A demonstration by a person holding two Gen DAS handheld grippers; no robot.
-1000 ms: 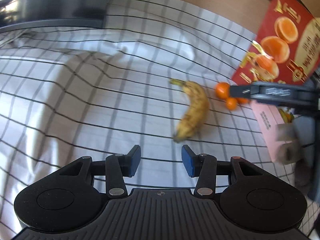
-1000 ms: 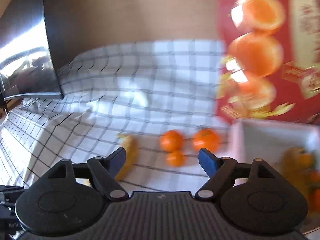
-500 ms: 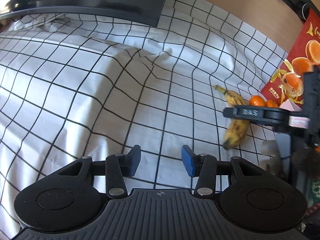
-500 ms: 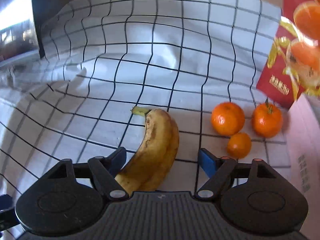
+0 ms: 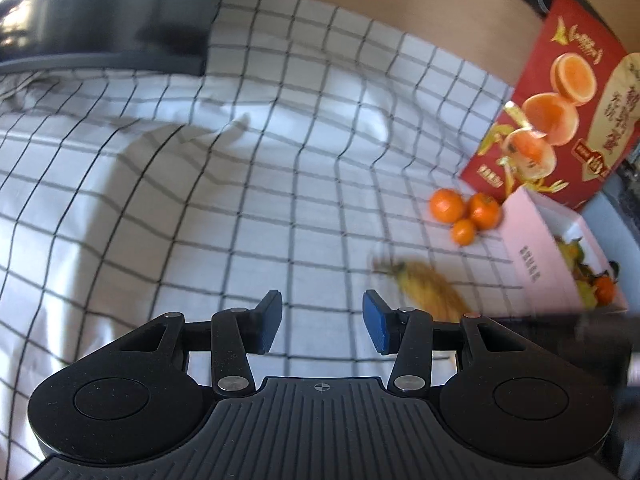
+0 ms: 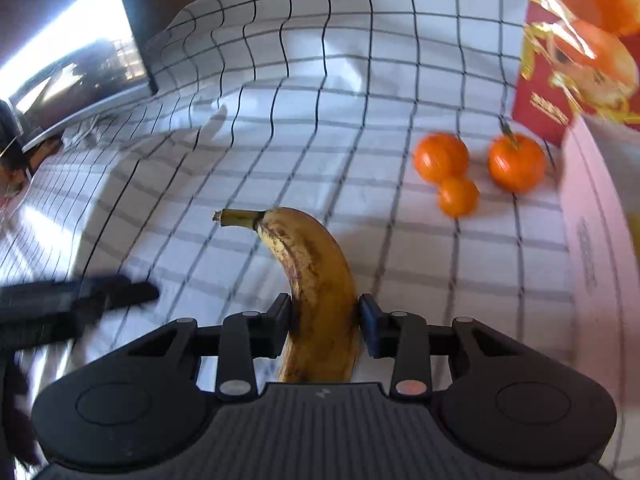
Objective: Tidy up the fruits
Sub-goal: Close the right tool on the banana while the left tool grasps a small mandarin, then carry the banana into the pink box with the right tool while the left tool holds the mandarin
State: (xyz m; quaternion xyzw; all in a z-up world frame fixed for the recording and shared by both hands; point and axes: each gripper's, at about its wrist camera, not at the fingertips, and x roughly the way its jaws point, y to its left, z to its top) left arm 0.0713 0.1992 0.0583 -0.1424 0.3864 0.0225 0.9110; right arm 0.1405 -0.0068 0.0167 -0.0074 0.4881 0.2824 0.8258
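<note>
- The red box (image 5: pixel 560 120), upper right of the left wrist view, carries pictures of halved oranges and gold and dark Chinese writing too blurred to read.
- The pink box (image 5: pixel 532 248) below it has a short line of dark characters on its side, also unreadable; fruit shows inside it at the right edge.
- The right gripper (image 6: pixel 324 320) has just closed its jaws on the banana (image 6: pixel 308 272): both pads press the sides of its lower half, low in the centre of the right wrist view, and the stem points to the upper left.
- In the left wrist view the banana is a blurred yellow streak at lower right, just beyond the right finger.
- The left gripper (image 5: pixel 322 320) has its jaws apart with only the checked cloth (image 5: pixel 200 200) between them, holding nothing.
- Three tangerines (image 6: pixel 460 176) lie clustered on the cloth, up and right of the banana, close to the pink box.
- A dark monitor (image 5: pixel 104 12) fills the upper left corner.
</note>
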